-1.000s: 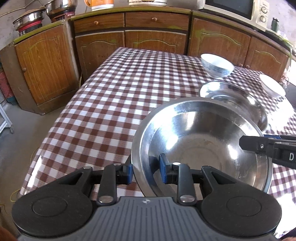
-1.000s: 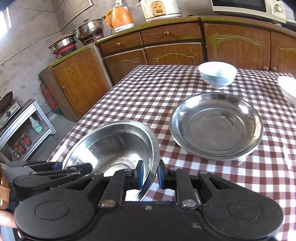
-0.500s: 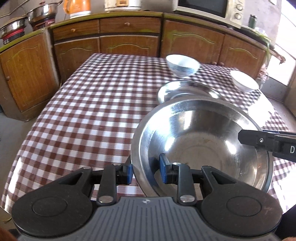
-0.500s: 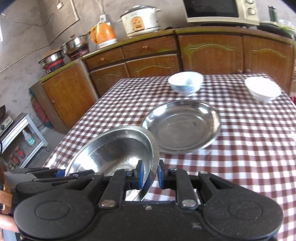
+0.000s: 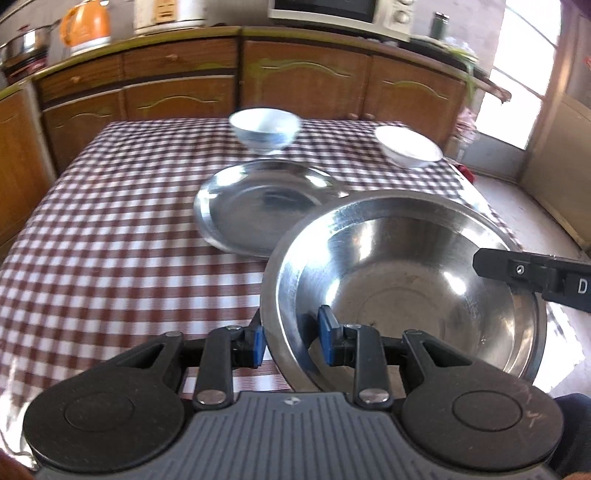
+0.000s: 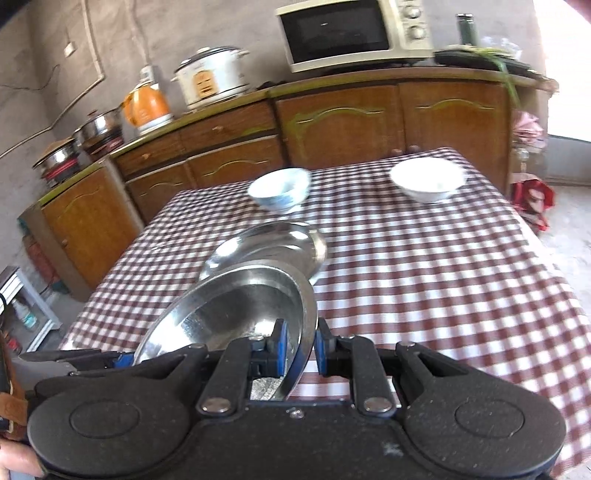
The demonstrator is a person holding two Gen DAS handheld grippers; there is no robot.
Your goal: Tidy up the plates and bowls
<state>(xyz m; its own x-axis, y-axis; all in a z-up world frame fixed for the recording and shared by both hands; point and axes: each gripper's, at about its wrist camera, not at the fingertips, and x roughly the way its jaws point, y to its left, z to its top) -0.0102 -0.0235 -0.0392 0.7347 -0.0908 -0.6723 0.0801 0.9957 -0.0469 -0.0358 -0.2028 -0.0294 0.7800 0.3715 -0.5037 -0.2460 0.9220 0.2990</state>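
I hold a steel bowl in the air over the checked table, one gripper on each side of its rim. My left gripper is shut on the near-left rim; my right gripper is shut on the opposite rim and shows as a black finger in the left wrist view. Beyond the bowl a shallow steel plate lies on the cloth. Farther back stand a blue-patterned white bowl and a plain white bowl.
The table with the red-and-white checked cloth runs to wooden cabinets at the back. A microwave, rice cooker and orange kettle sit on the counter. A doorway opens at the right.
Both grippers have carried the steel bowl sideways across the table toward the right. The steel plate and both white bowls now lie more to the left in both views.
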